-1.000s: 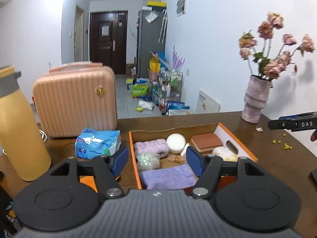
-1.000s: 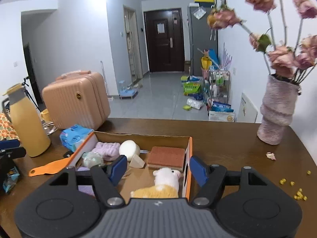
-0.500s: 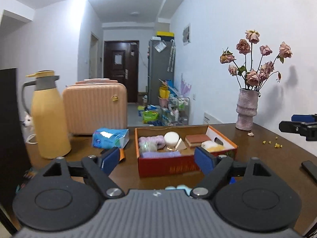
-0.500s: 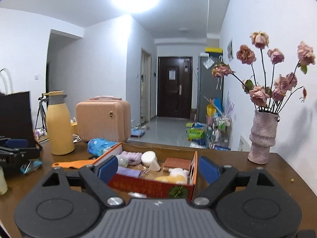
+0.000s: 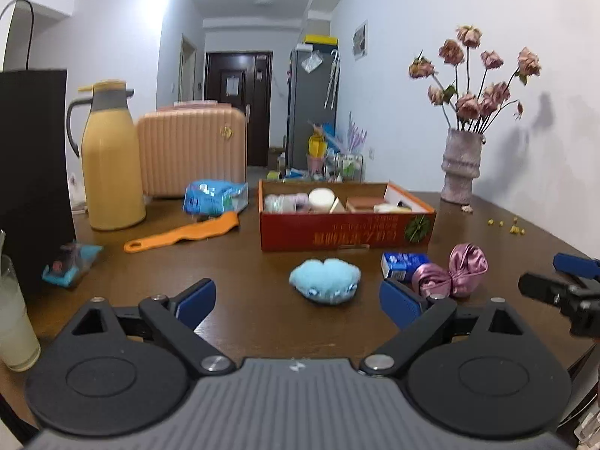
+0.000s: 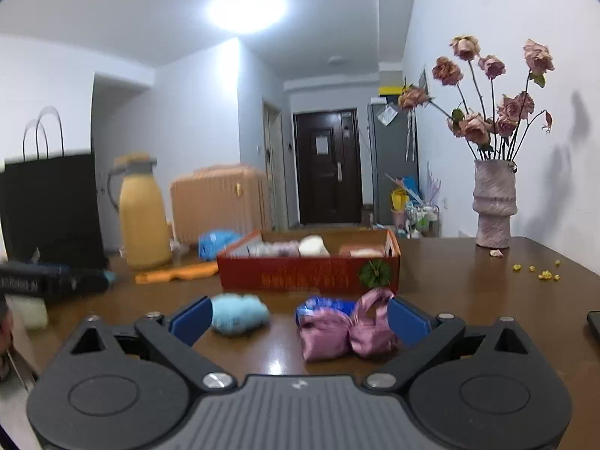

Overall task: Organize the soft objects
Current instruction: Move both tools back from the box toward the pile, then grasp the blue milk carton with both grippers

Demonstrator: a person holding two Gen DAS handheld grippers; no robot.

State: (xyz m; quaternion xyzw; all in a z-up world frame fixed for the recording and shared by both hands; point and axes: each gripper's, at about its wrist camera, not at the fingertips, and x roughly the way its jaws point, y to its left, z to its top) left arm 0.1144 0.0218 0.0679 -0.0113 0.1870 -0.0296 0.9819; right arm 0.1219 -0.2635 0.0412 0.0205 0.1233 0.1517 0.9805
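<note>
1. Both tools have drawn back from over the red box [image 5: 347, 230] and dropped nearer the table [image 5: 240, 262]; the box, formerly filling the lower frame, now sits mid-frame, and two loose items have come into view in front of it.
2. Left tool [image 5: 298, 300]: jaws have just been opening and stand wide apart, nothing between the pads. Blue plush [image 5: 324, 280] lies ahead in the centre of its view, in line with the gap but beyond the fingertips, untouched.
3. Right tool [image 6: 298, 318]: jaws have likewise just been opening and stand wide apart, gripping nothing. Pink satin bow [image 6: 347, 332] lies at lower centre-right of its view, close by the right-hand pad; contact cannot be told.
4. Small blue packet [image 6: 324, 305] rests just behind the bow, touching or nearly so.
5. Step in hand, by judgement: approach to pick up the remaining soft items, the box already holding several.
6. Next move calls for each tool to advance until its item sits between the pads, then close gently; the right tool should avoid catching the packet.
7. Orientation: bow's long axis runs left to right across the frame, knot central, lobes at either end. Plush is a flattish mound, slightly wider than deep, also lying crosswise.
</note>
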